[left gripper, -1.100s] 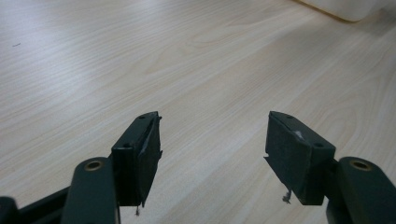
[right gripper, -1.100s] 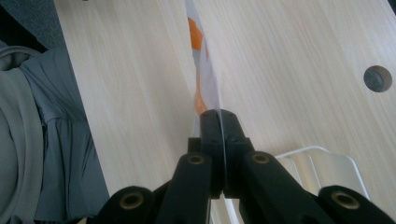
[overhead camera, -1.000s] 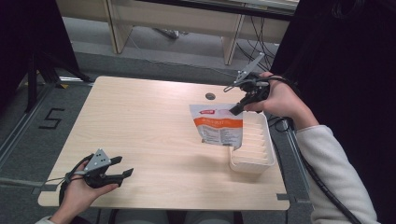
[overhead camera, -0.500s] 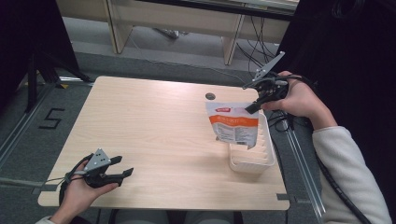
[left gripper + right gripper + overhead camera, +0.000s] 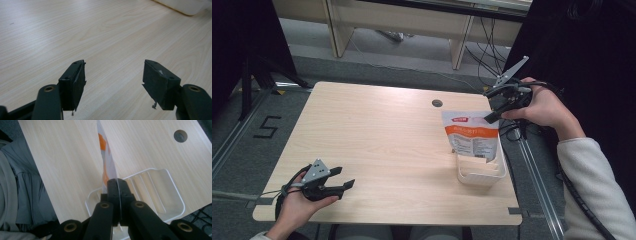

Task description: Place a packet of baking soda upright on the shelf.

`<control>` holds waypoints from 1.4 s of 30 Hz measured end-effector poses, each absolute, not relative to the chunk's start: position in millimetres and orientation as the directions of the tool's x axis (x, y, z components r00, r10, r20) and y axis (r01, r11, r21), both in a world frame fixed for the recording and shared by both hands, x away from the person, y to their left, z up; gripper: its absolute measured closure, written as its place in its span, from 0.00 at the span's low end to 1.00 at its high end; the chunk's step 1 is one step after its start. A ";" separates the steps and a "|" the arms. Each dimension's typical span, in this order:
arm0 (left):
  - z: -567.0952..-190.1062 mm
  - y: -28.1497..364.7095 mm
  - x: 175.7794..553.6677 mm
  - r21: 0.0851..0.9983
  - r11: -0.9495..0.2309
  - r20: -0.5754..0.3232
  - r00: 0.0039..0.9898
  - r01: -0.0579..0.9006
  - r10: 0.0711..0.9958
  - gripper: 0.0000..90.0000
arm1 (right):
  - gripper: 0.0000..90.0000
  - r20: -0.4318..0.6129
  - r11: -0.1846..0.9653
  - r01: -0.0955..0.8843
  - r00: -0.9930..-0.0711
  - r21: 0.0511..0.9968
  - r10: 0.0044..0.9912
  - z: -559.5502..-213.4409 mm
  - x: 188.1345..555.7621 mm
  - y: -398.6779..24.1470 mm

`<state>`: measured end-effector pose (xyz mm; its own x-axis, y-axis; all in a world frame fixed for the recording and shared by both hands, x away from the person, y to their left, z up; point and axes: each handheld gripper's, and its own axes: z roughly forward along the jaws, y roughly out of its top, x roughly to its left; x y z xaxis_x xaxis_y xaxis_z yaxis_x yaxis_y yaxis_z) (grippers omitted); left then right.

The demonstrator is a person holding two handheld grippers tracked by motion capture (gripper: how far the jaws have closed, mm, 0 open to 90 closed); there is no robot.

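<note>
Two claws logged, left to right. Left claw (image 5: 343, 184) at 7 o'clock of table (image 5: 377, 135), jaws spread wide, nothing between, resting low over bare wood. Right claw (image 5: 491, 116) at 2 o'clock, clenched on top corner of white-and-orange pouch (image 5: 472, 137). Pouch hanging upright, lower edge inside white tray (image 5: 479, 175) at 4 o'clock; touching tray floor or not, cannot tell. Step judged: lowering pouch into tray. Next move calls for tilting pouch flat between tray walls, then releasing.
</note>
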<state>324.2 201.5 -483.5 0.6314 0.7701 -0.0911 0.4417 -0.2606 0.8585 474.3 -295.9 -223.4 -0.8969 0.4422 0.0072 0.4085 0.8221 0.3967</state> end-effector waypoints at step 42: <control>-482.4 202.1 325.7 0.867 -0.257 -0.079 0.628 0.427 0.774 0.36 | 1.00 0.033 0.857 0.393 -0.913 0.332 0.406 -233.2 469.0 -317.7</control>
<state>325.7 202.1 -482.4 0.6281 0.7741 -0.0792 0.4265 -0.2574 0.8671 469.0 -317.7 -233.2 -0.9133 0.4060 0.0332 0.3933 0.8575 0.3318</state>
